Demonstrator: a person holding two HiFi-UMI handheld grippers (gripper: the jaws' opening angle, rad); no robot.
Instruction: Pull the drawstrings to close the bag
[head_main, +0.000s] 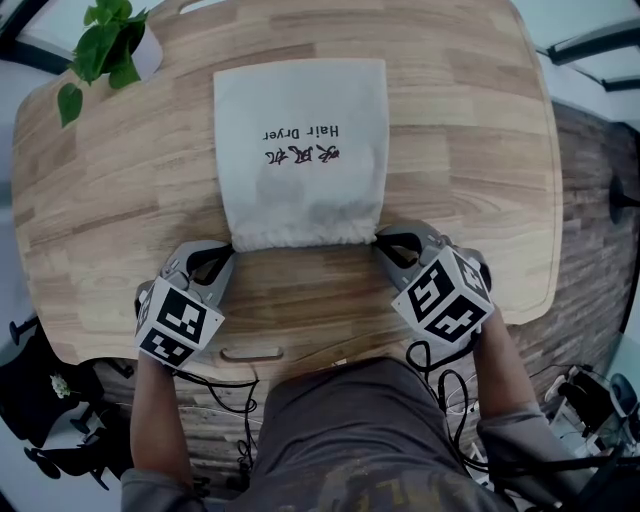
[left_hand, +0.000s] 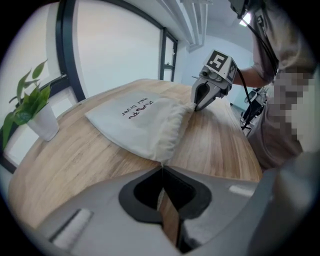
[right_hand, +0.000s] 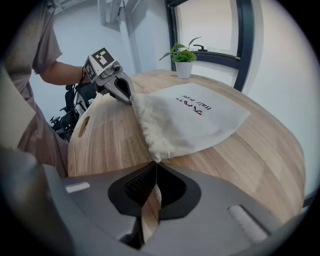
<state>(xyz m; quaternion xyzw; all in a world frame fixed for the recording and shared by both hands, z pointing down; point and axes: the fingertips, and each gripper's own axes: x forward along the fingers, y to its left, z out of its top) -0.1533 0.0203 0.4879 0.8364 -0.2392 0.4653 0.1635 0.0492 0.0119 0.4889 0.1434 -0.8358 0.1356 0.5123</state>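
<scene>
A white drawstring bag (head_main: 300, 150) printed "Hair Dryer" lies flat on the wooden table (head_main: 470, 160), its gathered mouth toward me. My left gripper (head_main: 232, 247) sits at the mouth's left corner. In the left gripper view its jaws (left_hand: 161, 167) are shut, and a thin white drawstring runs from the bag's corner (left_hand: 162, 150) into them. My right gripper (head_main: 378, 240) sits at the mouth's right corner. The right gripper view shows its jaws (right_hand: 156, 162) shut on the drawstring where it leaves the bag (right_hand: 170, 130). Each gripper also shows across the bag in the other's view, the right gripper (left_hand: 196, 106) and the left gripper (right_hand: 131, 100).
A potted green plant (head_main: 105, 45) in a white pot stands at the table's far left corner. A handle slot (head_main: 252, 353) is cut into the table's near edge, just before my lap. Cables (head_main: 440, 390) hang below the right hand.
</scene>
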